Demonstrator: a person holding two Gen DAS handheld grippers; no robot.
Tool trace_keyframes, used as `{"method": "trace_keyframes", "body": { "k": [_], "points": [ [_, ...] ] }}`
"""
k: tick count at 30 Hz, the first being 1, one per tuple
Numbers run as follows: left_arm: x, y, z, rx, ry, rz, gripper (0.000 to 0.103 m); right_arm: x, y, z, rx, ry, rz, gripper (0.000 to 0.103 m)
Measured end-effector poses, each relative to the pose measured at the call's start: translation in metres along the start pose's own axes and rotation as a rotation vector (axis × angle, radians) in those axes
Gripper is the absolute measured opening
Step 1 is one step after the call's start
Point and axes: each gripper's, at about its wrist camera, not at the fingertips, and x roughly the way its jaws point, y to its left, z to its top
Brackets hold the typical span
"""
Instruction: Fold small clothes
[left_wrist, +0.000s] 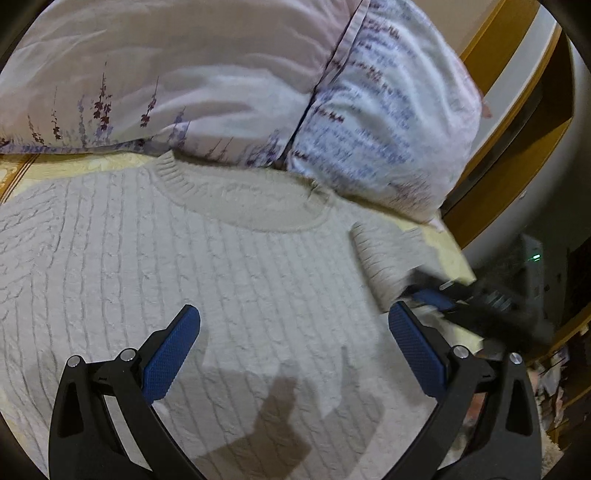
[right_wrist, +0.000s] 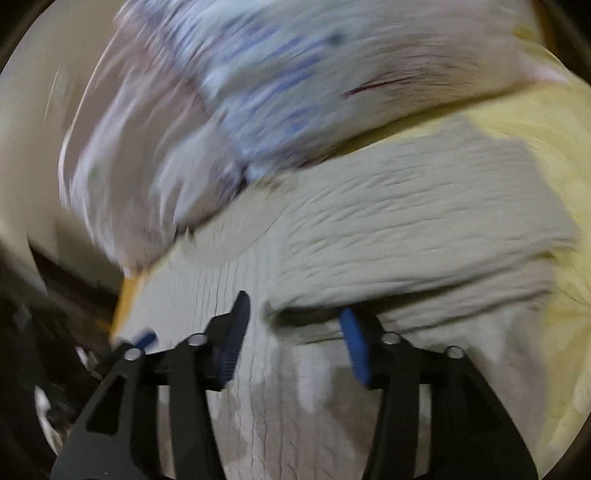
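Sweater (left_wrist: 221, 266), cream cable-knit, lies flat on the yellow sheet (left_wrist: 74, 168), collar up vs the floral pillows (left_wrist: 207, 85). Your left gripper (left_wrist: 293, 332) hangs just over its chest, fingers spread wide, nothing in them. Right gripper (right_wrist: 295, 325) sits part open at a raised fold, prob the sleeve; pic's too blurred to tell if it's got hold of cloth.

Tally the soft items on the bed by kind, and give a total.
Cream cable-knit sweater: 1
Pale floral-print pillows, one with lavender sprigs and one densely printed in blue: 2
Yellow bed sheet: 1
Total: 4
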Motion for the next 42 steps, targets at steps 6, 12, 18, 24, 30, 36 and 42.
{"method": "trace_keyframes", "body": {
  "k": [6,12,18,24,30,36,42],
  "points": [
    [0.005,0.009,0.005,-0.024,0.022,-0.014,0.102,-0.032,-0.043,0.021,0.177,-0.151,-0.098,0.045],
    [0.004,0.033,0.009,-0.171,0.038,-0.145,0.102,-0.026,-0.006,0.037,0.007,-0.234,-0.223,0.009],
    [0.003,0.052,0.013,-0.292,0.012,-0.266,0.095,0.007,0.085,0.024,-0.273,-0.096,0.014,0.009],
    [0.017,0.063,0.010,-0.398,0.038,-0.327,0.091,0.053,0.112,-0.005,-0.290,0.171,0.160,0.058],
    [0.020,0.063,0.015,-0.422,0.008,-0.312,0.084,0.004,0.040,0.012,-0.060,0.084,0.057,0.062],
    [0.026,0.080,0.014,-0.531,-0.028,-0.258,0.057,-0.026,-0.035,0.014,0.225,0.021,-0.044,0.052],
    [0.031,0.091,0.014,-0.579,-0.046,-0.194,0.014,-0.031,-0.061,0.016,0.304,-0.114,-0.095,0.043]
  ]
}}
